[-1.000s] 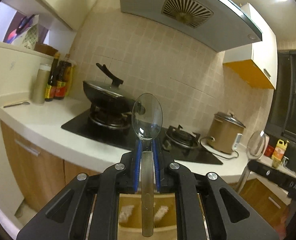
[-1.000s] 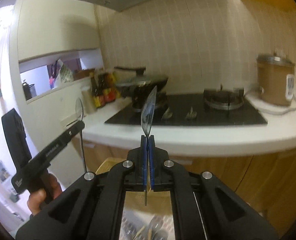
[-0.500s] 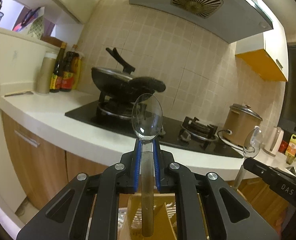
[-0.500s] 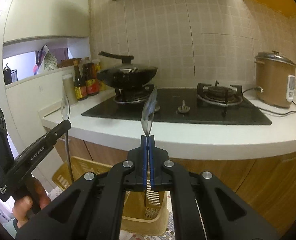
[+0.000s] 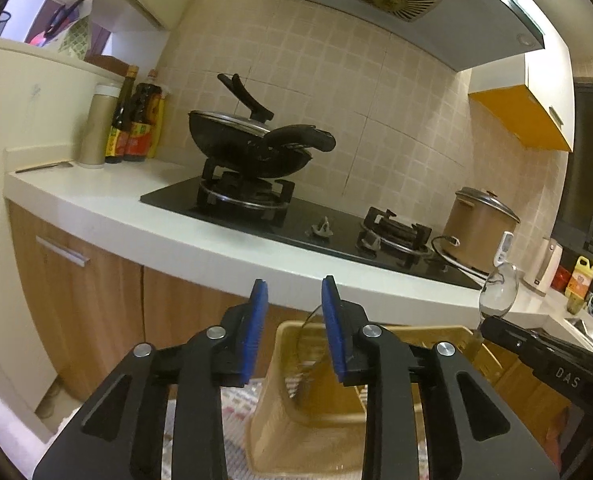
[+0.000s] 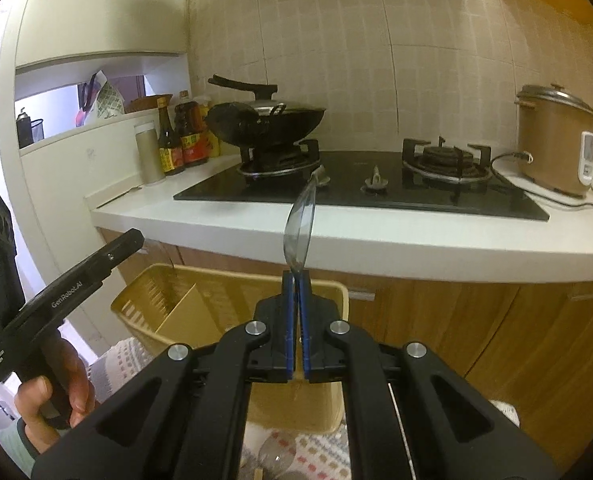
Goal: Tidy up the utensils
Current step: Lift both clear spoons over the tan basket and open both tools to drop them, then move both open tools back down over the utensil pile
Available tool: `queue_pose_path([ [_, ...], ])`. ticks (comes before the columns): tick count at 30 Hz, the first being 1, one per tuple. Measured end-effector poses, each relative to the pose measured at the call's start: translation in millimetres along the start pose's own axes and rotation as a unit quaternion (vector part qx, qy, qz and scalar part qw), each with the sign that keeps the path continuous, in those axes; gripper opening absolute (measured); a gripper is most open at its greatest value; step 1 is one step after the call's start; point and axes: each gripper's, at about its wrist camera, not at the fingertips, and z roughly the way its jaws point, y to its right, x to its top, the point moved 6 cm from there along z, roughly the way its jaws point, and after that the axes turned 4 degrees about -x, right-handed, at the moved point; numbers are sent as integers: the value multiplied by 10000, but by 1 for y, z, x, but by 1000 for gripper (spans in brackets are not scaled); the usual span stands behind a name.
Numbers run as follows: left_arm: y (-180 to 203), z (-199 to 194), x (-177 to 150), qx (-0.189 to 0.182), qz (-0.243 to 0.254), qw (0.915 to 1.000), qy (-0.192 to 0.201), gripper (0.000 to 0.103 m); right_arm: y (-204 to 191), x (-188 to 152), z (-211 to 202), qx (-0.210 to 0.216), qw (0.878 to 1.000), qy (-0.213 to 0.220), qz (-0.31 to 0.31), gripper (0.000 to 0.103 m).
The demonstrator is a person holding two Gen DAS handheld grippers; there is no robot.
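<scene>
spoon [image 6: 299, 226] upright, clamped in right gripper [image 6: 295, 320]; left gripper [image 5: 294, 328] jaws opening, nothing gripped, over yellow basket [image 6: 200, 296]. blurred spoon shape inside basket, hard to read.

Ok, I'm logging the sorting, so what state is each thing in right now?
Left gripper: jaws opening, nothing between the pads.
Right gripper: shut on a shiny metal spoon, bowl up.
Blurred second spoon: inside the yellow slatted plastic basket, ungripped.
Black wok: lidded, on the burner.
Brown rice cooker: lid shut, cord attached.
</scene>
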Motion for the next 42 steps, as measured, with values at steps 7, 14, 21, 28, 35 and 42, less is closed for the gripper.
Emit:
queue_pose_path([
  [7, -8, -30, -2, -67, -161, 9997, -178, 34, 5, -9, -14, 100, 9994, -257, 204, 36],
  [14, -9, -63, -10, -11, -31, 9977, -677, 34, 2, -10, -42, 255, 9980, -473, 320, 41],
  [21, -3, -85, -43, -115, 102, 9776, -2097, 34, -4, -38, -62, 156, 9876, -1538, 287, 41],
  [28, -2, -78, -131, -281, 237, 9197, -3909, 34, -7, -107, -41, 357, 9498, -3083, 389, 40],
  [35, -9, -74, -181, -122, 443, 8946, -4445, 33, 4, -146, -34, 165, 9332, -3560, 467, 35],
  [42, -3, -72, -184, 48, 835, 8921, -4441, 33, 23, -173, -29, -57, 9168, -3953, 561, 27],
])
